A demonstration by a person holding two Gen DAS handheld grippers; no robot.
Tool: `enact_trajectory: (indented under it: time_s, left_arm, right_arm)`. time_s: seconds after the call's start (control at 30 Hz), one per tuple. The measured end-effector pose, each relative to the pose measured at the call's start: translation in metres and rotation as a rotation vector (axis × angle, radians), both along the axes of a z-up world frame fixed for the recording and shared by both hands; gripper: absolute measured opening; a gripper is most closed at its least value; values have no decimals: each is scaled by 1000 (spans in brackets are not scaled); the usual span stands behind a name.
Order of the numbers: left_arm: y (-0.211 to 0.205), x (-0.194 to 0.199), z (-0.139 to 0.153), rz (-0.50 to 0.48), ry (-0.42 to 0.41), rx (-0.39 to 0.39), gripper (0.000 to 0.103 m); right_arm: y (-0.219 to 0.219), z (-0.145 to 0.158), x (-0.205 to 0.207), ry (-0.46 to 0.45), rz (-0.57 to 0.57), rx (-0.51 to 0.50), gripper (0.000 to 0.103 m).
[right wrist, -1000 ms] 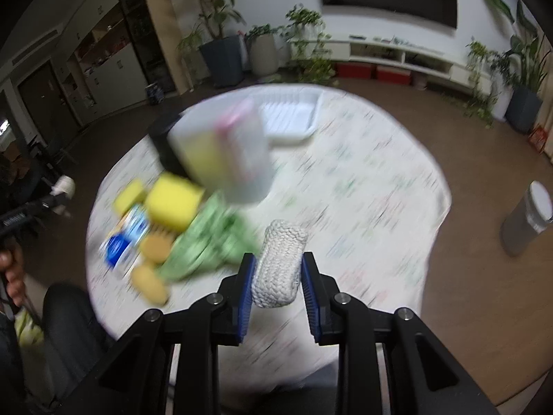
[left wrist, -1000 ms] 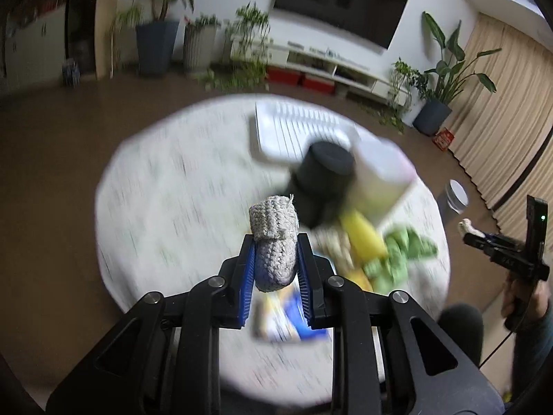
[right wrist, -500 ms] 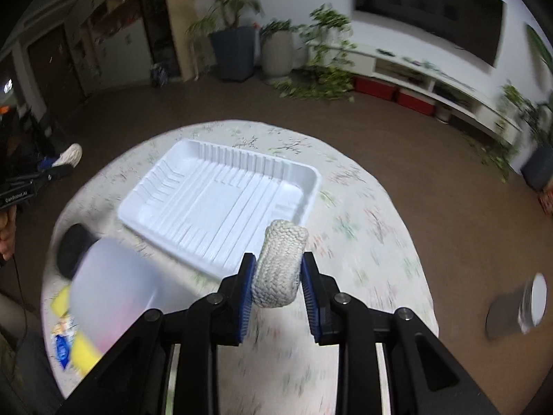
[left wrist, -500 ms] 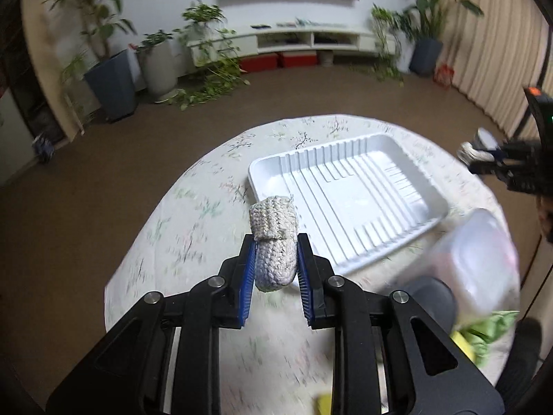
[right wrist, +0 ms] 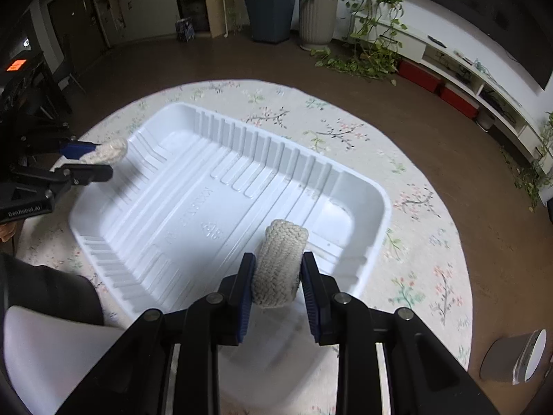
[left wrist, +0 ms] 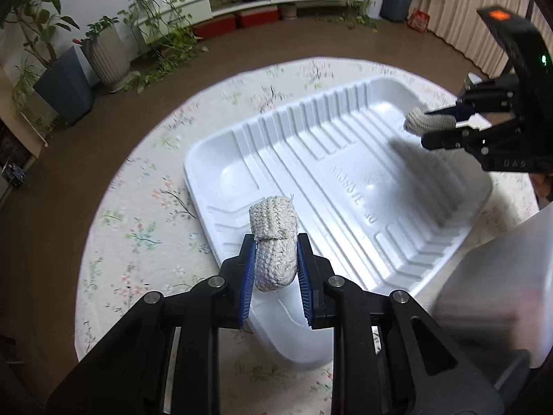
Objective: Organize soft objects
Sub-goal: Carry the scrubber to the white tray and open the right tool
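Note:
My left gripper (left wrist: 275,242) is shut on a grey knitted bootie (left wrist: 273,214), which hangs over the near-left corner of a white ribbed tray (left wrist: 345,159). My right gripper (right wrist: 278,263) is shut on a second cream knitted bootie (right wrist: 287,238) over the tray's (right wrist: 193,186) near-right end. Each view shows the other hand. The right gripper (left wrist: 427,128) holds its bootie (left wrist: 420,121) over the tray's right side. In the right wrist view the left gripper (right wrist: 103,159) holds its bootie (right wrist: 110,148) at the tray's left rim. Nothing lies in the tray.
The tray lies on a round table with a floral cloth (left wrist: 145,228). A translucent white container (left wrist: 501,294) stands close by the tray's near end, blurred, also seen as a white container (right wrist: 52,352). A grey bin (right wrist: 515,359) stands on the brown floor.
Both grippers swung away from the pile of sponges and cloths to above the white tray and sank lower. Each kept its knitted bootie clamped throughout.

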State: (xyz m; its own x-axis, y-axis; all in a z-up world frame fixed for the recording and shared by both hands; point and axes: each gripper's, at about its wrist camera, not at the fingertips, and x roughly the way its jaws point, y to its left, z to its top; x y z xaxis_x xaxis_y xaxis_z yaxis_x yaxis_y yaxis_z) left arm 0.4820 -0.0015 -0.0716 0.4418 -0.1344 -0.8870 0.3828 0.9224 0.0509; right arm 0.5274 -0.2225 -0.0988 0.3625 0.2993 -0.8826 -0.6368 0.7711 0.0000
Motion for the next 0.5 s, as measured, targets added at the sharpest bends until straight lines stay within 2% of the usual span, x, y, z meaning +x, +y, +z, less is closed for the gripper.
enact_trajectory:
  time_s: [0.4,0.5]
  left_arm:
    - [-4,12,-26,11,45,-13,24]
    - [-3,13,-26,25,48,-38,24]
  right_arm:
    - [4,-21,1,4,8,-27,30]
    - [2,-21,0,-1,3,-23,32]
